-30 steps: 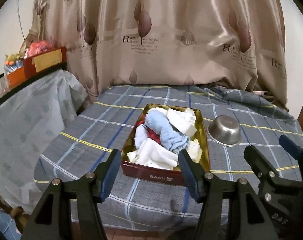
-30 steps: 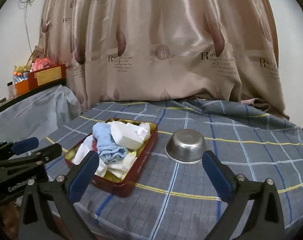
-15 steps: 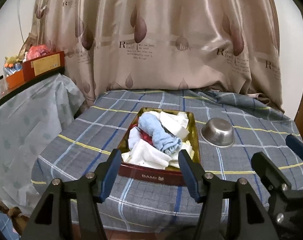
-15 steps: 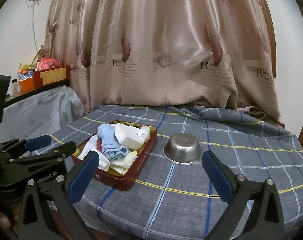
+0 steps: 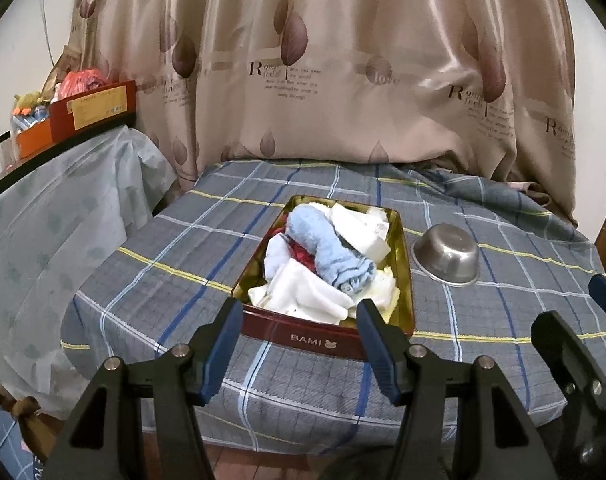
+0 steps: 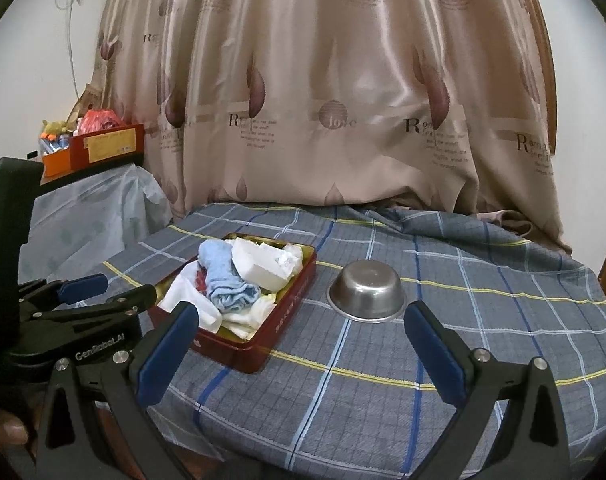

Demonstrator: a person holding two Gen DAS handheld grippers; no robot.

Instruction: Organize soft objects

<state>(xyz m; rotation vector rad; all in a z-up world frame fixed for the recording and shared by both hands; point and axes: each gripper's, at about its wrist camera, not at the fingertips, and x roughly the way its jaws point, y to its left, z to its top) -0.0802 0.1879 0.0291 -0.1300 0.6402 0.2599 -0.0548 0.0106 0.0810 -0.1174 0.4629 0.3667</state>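
Left wrist view shows the red tin (image 5: 327, 338) on the checked cloth, full of soft pieces, with the blue towel roll (image 5: 327, 250) lying on top. Our left gripper (image 5: 297, 334) is spread wide and holds nothing; our right gripper (image 6: 303, 344) is also wide open and empty. We judge it best to take the roll first, closing across its middle, and to avoid the steel bowl (image 6: 367, 294) beside the tin.

"BAMI" in white on near wall of red tin (image 5: 315, 338), just ahead of the left gripper (image 5: 297, 342). "love", large "R", "Roma…" printed on curtain (image 6: 335, 120), far beyond. "GenRobot.AI" on left gripper body.
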